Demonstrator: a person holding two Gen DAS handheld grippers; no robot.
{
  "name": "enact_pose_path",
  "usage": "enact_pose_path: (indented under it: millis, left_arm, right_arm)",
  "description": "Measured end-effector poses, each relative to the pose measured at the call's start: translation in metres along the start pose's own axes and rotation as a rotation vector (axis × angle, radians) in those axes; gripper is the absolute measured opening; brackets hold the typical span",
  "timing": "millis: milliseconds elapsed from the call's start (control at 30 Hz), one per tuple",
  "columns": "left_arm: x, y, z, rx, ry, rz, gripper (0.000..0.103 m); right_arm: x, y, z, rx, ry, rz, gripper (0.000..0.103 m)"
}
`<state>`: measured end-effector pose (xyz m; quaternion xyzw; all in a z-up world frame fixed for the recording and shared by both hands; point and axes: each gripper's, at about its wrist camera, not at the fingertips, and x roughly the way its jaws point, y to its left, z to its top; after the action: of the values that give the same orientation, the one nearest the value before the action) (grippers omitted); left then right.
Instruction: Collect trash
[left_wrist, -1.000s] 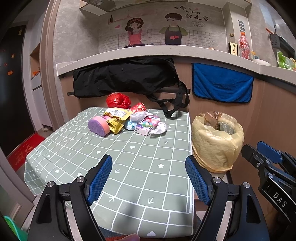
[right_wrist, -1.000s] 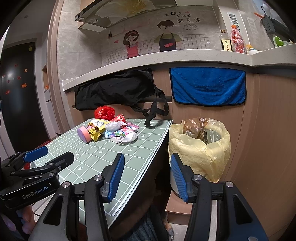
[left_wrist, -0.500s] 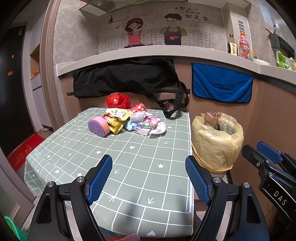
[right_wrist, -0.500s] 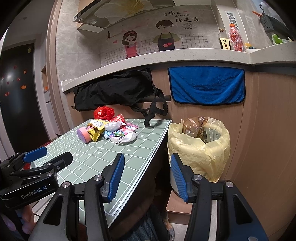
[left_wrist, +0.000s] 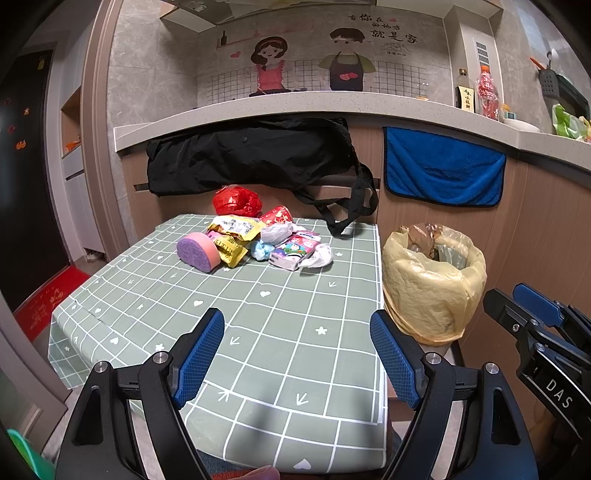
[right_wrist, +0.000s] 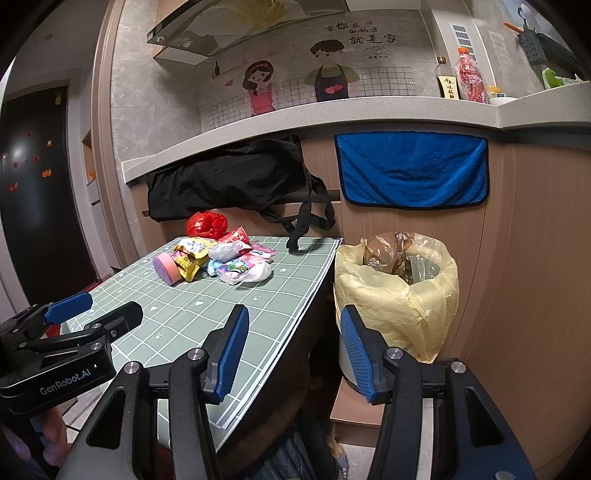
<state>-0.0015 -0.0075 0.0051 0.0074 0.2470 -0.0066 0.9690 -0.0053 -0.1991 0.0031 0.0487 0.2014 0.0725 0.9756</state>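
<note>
Trash (left_wrist: 255, 236) lies heaped at the table's (left_wrist: 258, 332) twelve o'clock end, unmoved since a second ago, while left gripper (left_wrist: 297, 354) and right gripper (right_wrist: 291, 350) remain gaping, empty, bin (right_wrist: 399, 295) at two o'clock.

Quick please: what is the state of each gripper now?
Left gripper: open, holding nothing.
Right gripper: open, holding nothing.
</note>
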Motion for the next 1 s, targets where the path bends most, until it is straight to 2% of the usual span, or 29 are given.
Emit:
enact_pose_path:
  millis: [1000]
  left_arm:
    - [0.0019,0.0016,0.0003,-0.013,0.009,-0.016,0.081]
  right_arm:
    - [0.0033,0.0011,-0.0009,0.002,0.013,0.005,0.050]
